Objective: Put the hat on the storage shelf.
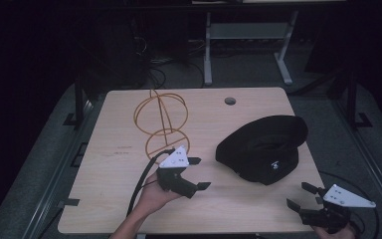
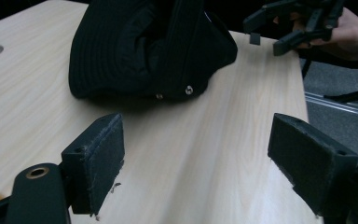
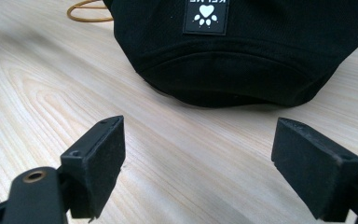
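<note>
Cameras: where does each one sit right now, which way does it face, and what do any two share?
High view: above the person's side, looking forward and down on the table; forearms, left gripper, right gripper.
Left gripper view: rides the left gripper, faces the black hat; open jaws, the other hand beyond.
Right gripper view: rides the right gripper, faces the hat's paw patch; open jaws.
Shared: hat and tabletop in all; wire stand in high and right.

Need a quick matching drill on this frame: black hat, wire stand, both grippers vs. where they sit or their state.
Things:
1. black hat
2. wire stand
3. left gripper
4. right gripper

Places or states:
A. open, over the table's near right corner
B. upright, rear left of centre
C. lying on the table's right half
D. open, mid-table, just in front of the stand

Pairs: 1-C, 2-B, 3-D, 4-A
</note>
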A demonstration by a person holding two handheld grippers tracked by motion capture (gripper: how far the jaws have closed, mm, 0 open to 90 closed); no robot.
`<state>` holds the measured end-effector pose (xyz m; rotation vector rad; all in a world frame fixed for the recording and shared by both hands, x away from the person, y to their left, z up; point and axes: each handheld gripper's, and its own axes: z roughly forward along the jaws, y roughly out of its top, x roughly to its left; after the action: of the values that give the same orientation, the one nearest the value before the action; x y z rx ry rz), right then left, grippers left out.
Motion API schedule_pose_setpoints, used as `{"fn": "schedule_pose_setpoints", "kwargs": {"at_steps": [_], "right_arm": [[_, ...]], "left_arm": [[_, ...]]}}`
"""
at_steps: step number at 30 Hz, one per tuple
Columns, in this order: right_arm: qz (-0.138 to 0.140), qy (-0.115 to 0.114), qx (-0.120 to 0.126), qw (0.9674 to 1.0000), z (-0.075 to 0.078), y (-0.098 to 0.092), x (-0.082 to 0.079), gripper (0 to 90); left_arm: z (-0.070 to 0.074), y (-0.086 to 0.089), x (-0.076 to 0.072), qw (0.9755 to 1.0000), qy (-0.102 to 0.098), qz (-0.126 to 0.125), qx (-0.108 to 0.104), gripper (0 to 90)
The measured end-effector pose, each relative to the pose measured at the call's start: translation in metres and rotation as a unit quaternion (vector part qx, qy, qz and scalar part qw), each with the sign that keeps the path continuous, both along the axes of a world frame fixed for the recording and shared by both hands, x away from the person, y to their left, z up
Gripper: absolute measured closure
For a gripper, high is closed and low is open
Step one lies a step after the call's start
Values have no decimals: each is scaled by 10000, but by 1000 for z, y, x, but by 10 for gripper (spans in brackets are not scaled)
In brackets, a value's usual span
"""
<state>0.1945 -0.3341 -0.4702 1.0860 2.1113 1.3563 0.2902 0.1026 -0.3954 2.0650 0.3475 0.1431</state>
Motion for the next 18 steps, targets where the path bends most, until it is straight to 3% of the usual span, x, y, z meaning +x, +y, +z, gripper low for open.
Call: {"fn": "schedule_pose_setpoints", "kwargs": {"at_steps": [14,16,18], "right_arm": [[60,51,27,10000,0,1,1,172],[75,47,17,10000,-1,1,2,172],[70,59,2,10000,0,1,2,172]], "left_arm": [[-9,-45,35,9997,-197,-42,139,248],[-12,-49,38,9990,-349,-75,271,303],[-15,-53,40,9983,-381,-77,423,346]]}}
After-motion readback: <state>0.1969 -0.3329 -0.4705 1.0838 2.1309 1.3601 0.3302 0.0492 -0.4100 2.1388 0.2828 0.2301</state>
